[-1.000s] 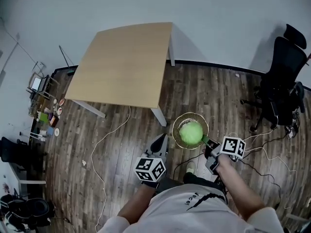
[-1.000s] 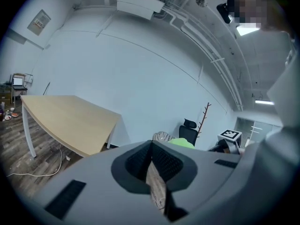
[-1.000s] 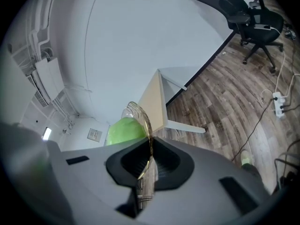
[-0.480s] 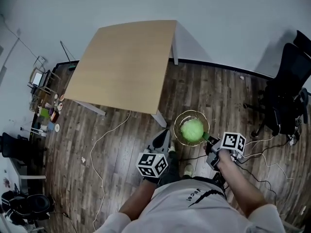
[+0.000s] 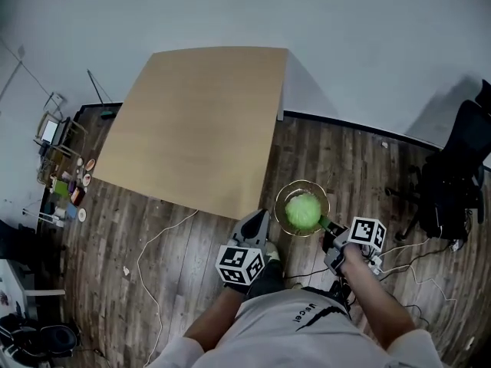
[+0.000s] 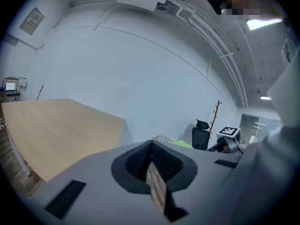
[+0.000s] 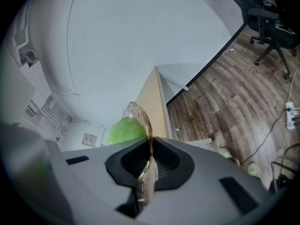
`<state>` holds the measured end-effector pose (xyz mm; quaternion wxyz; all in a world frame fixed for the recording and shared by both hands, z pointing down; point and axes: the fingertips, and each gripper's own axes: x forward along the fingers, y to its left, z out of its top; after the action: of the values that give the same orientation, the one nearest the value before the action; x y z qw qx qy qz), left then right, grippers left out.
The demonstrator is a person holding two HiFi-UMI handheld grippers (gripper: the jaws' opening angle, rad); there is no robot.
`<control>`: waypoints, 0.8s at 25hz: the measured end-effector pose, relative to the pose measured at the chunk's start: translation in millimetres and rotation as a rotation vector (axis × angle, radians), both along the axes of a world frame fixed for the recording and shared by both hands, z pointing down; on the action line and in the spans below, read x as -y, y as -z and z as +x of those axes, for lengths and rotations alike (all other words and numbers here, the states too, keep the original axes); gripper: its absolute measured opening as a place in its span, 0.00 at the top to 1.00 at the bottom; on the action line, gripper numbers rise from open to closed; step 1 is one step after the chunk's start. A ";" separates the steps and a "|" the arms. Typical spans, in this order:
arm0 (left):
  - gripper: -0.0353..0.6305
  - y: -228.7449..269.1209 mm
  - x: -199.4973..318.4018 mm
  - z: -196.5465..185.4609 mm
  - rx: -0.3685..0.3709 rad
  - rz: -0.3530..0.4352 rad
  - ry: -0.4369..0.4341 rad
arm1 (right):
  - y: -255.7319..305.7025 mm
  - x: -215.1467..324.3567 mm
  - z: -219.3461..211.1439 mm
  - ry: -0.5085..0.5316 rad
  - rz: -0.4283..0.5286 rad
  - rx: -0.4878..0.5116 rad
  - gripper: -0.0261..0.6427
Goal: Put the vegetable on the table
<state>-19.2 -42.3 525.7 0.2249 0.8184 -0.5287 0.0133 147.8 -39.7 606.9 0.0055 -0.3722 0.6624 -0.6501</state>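
Observation:
A round green vegetable (image 5: 303, 211) lies in a clear glass bowl (image 5: 286, 192) held in the air above the wooden floor, just off the near right corner of the bare wooden table (image 5: 192, 125). My right gripper (image 5: 328, 226) is shut on the bowl's rim; in the right gripper view the rim (image 7: 146, 125) runs between the jaws and the vegetable (image 7: 124, 130) bulges to the left. My left gripper (image 5: 255, 225) is shut with nothing in it, left of the bowl, near the table's edge. The table top (image 6: 51, 130) fills the left of the left gripper view.
A black office chair (image 5: 453, 182) stands at the right. White and black cables (image 5: 157, 240) trail over the floor. Small items and a cart (image 5: 57, 175) sit along the left wall. A table leg (image 5: 280, 113) stands by the far wall.
The table has drawn closer; its near edge now lies just ahead of both grippers. The bowl with the vegetable stays held in the right gripper.

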 end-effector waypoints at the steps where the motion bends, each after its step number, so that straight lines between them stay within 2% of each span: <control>1: 0.93 0.6 11.8 -7.5 0.002 0.001 -0.005 | 0.4 13.1 -7.1 -0.004 0.001 0.000 0.92; 6: 0.93 0.9 65.8 -37.2 0.024 0.017 -0.029 | 4.3 74.8 -37.7 -0.025 0.021 0.006 0.92; 11: 0.93 3.6 102.7 -58.3 0.021 0.019 -0.009 | -2.8 116.8 -61.1 -0.008 -0.002 0.007 0.92; 20: 0.93 -5.0 182.1 -68.6 0.008 0.011 0.047 | -28.4 223.8 -82.6 0.074 -0.035 -0.012 0.92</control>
<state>-87.8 -224.4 530.7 0.2186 0.8070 -0.5485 0.0084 65.2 -263.5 635.3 -0.0290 -0.3514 0.6644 -0.6590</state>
